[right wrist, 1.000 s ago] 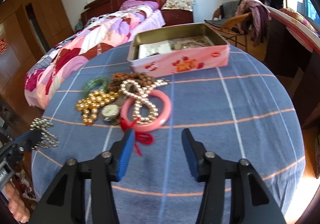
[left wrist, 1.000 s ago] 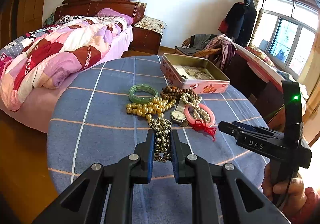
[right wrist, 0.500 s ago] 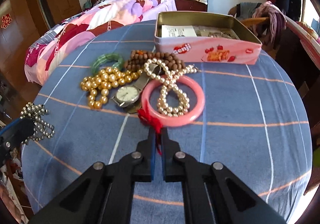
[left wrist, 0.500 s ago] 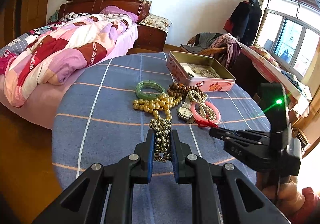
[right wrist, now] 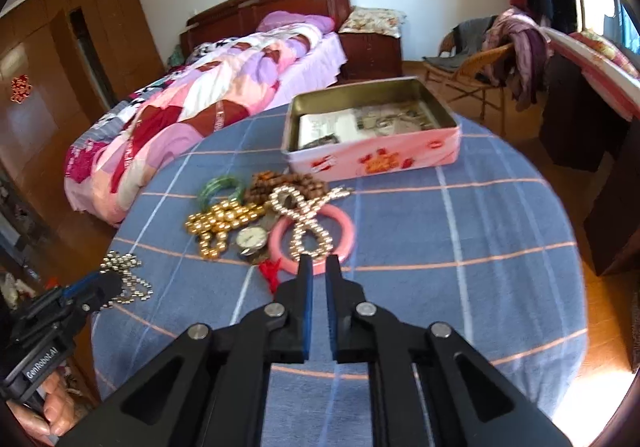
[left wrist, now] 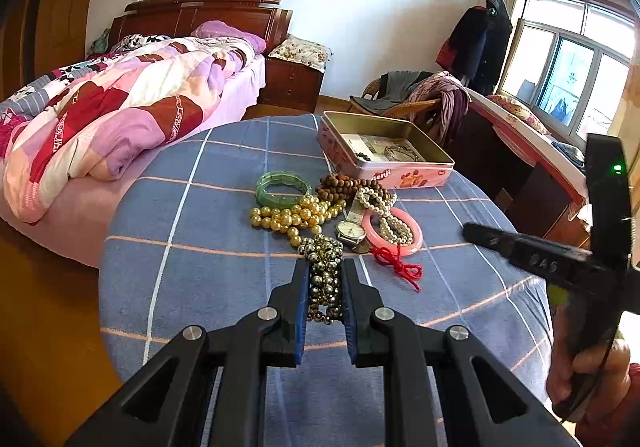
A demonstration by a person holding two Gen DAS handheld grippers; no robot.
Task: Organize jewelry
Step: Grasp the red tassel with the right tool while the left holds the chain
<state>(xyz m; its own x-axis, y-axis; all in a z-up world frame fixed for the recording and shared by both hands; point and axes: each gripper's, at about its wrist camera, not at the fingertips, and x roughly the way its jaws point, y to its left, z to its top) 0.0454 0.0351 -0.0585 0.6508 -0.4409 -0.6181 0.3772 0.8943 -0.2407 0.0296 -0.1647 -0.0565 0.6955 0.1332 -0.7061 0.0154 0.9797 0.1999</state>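
My left gripper (left wrist: 325, 271) is shut on a string of dark metallic beads (left wrist: 323, 279) and holds it above the table; the beads also show in the right wrist view (right wrist: 124, 279). My right gripper (right wrist: 316, 267) has its jaws nearly closed with nothing visibly between them, its tips by the near rim of the pink bangle (right wrist: 312, 235) and beside its red cord (right wrist: 270, 271). A pile lies mid-table: green bangle (left wrist: 283, 189), gold beads (left wrist: 292, 215), brown beads (left wrist: 344, 185), pearl strand (left wrist: 386, 215), wristwatch (left wrist: 351, 231). An open pink tin (left wrist: 384, 155) stands behind.
The round table has a blue checked cloth (left wrist: 200, 239). A bed with a pink quilt (left wrist: 112, 119) is on the far left. A chair with clothes (left wrist: 416, 99) and a dark desk (left wrist: 520, 167) stand on the right.
My right gripper closed from wide open, then drew back and up from the pile. My left gripper keeps holding the metallic beads and has barely moved.
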